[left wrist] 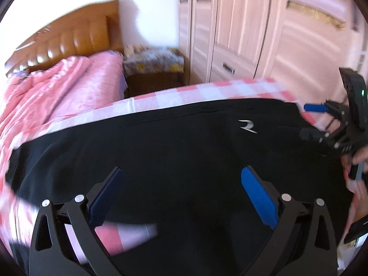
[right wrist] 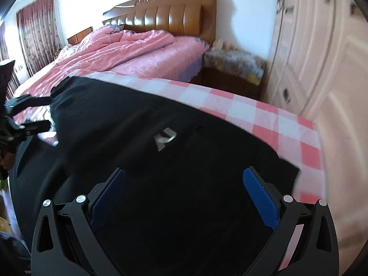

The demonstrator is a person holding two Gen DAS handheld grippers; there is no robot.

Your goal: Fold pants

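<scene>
Black pants [left wrist: 174,142] with a small white logo [left wrist: 248,126] lie spread across a pink-and-white checked sheet [left wrist: 230,89]. My left gripper [left wrist: 184,177] hovers over the near part of the pants, open, with nothing between its blue pads. At the right edge of the left wrist view my right gripper [left wrist: 307,122] is open beside one end of the pants, held by a hand [left wrist: 354,158]. In the right wrist view the right gripper [right wrist: 184,177] is open above the pants [right wrist: 138,126]. The left gripper [right wrist: 46,112] shows at the far left, open at the pants' other end.
A bed with a rumpled pink quilt [right wrist: 128,50] and a brown padded headboard [right wrist: 170,16] lies beyond the sheet. A cluttered nightstand [right wrist: 232,69] stands next to it. Pale wardrobe doors [left wrist: 253,27] fill the right side. Dark red curtains [right wrist: 36,30] hang at the far left.
</scene>
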